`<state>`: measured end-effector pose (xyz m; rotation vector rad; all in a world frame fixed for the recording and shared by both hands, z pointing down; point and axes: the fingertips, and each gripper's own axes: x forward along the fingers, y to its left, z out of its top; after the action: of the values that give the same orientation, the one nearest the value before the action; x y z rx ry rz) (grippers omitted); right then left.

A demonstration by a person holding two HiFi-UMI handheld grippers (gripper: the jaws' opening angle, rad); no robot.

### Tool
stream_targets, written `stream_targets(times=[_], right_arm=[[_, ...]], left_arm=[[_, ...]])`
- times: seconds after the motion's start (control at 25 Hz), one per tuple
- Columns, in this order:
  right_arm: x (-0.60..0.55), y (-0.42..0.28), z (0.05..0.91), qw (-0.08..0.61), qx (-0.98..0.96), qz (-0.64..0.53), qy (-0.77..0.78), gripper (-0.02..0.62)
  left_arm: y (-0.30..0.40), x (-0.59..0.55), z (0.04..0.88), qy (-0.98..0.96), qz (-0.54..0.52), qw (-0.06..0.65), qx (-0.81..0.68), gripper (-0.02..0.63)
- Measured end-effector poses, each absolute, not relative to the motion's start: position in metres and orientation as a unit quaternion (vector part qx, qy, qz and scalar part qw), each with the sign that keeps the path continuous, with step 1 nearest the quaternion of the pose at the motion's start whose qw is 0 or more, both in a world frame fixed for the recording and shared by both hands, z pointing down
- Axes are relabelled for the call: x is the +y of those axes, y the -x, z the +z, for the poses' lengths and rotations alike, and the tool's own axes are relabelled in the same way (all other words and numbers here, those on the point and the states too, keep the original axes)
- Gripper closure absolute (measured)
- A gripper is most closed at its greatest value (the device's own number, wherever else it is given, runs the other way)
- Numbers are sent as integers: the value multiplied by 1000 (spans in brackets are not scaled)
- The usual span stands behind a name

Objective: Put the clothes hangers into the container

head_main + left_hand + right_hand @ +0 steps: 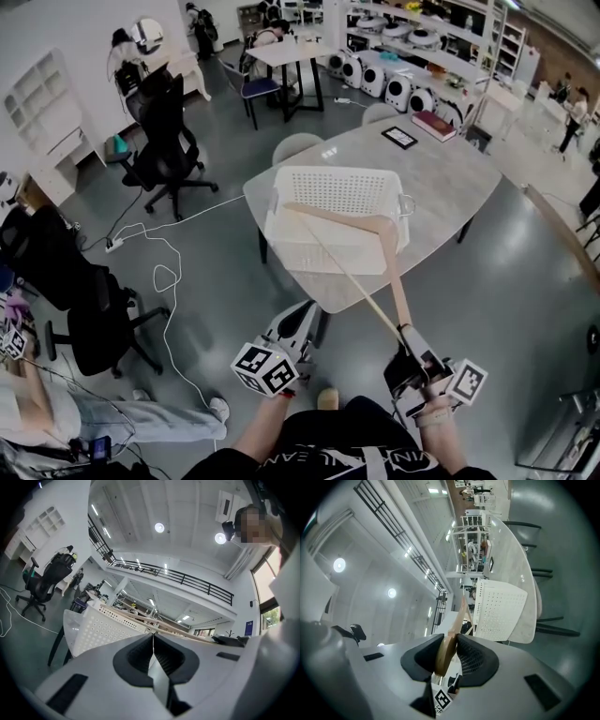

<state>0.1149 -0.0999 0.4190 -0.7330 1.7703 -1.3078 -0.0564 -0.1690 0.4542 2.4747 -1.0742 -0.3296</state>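
A white perforated basket (337, 173) stands on the grey oval table (441, 178). A wooden clothes hanger (394, 272) slants from my right gripper (408, 361) up to the basket, and its far end lies over the basket's front rim. That gripper is shut on the hanger's near end (461, 613), the wood pinched between the pads at the right gripper (451, 644). My left gripper (300, 323) hangs below the table's near edge, shut with nothing in it. In the left gripper view, beyond the left gripper (153, 639), the basket (101, 627) and the hanger (136, 616) show.
A red book (434, 125) and a dark tablet (399, 137) lie at the table's far end. Black office chairs (169, 141) stand at the left, and a white cable (159, 272) trails over the floor. A seated person's leg (141, 412) is at lower left.
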Motion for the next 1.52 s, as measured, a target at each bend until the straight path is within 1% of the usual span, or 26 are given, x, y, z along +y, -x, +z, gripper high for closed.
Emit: stream_targets(times=[0.24, 0.52, 0.88, 1.16, 1.52], right_arm=[[-113, -122, 419, 388, 701, -517, 302, 503], [-143, -112, 425, 367, 704, -529, 301, 503], [-190, -114, 427, 348, 718, -524, 300, 503], [-210, -119, 433, 333, 716, -530, 311, 503], [-232, -116, 436, 315, 723, -524, 321, 503]], left_arm=[[60, -172, 458, -885, -125, 220, -391, 597], [82, -194, 464, -870, -127, 231, -418, 596], [73, -240, 456, -876, -125, 215, -412, 595], [59, -262, 458, -879, -125, 220, -405, 597], [60, -286, 466, -874, -125, 226, -412, 597]])
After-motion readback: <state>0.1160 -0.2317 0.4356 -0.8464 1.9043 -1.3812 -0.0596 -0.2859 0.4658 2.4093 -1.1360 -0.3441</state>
